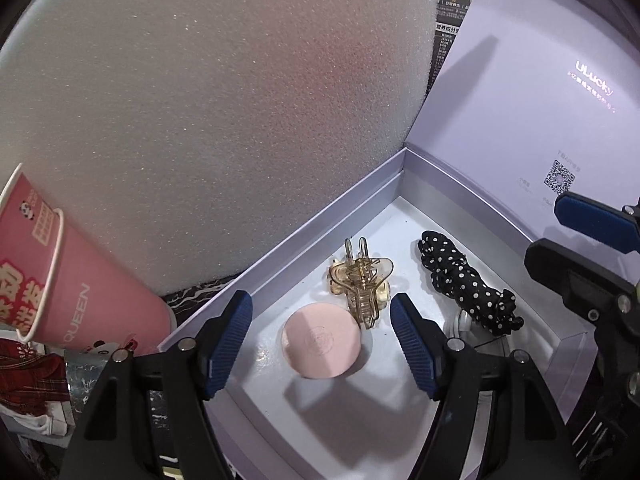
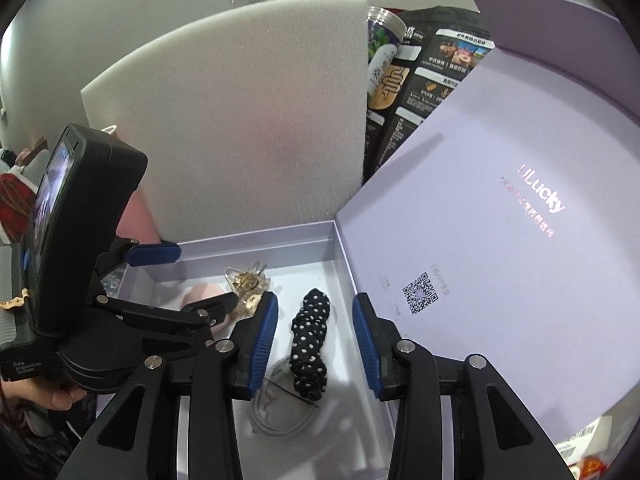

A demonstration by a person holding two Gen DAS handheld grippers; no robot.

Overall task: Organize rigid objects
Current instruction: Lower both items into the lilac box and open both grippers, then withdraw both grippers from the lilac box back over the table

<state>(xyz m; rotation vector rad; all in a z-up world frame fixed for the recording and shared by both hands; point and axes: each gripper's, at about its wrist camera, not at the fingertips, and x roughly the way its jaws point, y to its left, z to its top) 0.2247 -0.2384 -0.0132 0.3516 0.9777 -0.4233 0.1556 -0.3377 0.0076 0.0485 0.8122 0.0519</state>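
Observation:
An open lilac box point(image 1: 320, 226) holds a round pink compact point(image 1: 322, 342), an amber claw hair clip point(image 1: 362, 284) and a black polka-dot scrunchie point(image 1: 468, 280). My left gripper point(image 1: 320, 302) is open above the compact and the clip, its pads touching neither. My right gripper point(image 2: 316, 300) is open over the scrunchie point(image 2: 310, 340), with clear gaps on both sides. In the right wrist view the left gripper point(image 2: 206, 276) partly hides the compact point(image 2: 200, 294) and the clip point(image 2: 248, 280). In the left wrist view the right gripper point(image 1: 546, 228) shows at the right edge.
The box lid point(image 2: 500, 200) stands open at the right. A white foam sheet point(image 1: 200, 120) rises behind the box. A pink paper cup point(image 1: 80, 280) lies at the left beside red plaid cloth point(image 1: 28, 376). A white cable point(image 2: 276, 412) is coiled in the box. A black packet point(image 2: 420, 80) stands behind.

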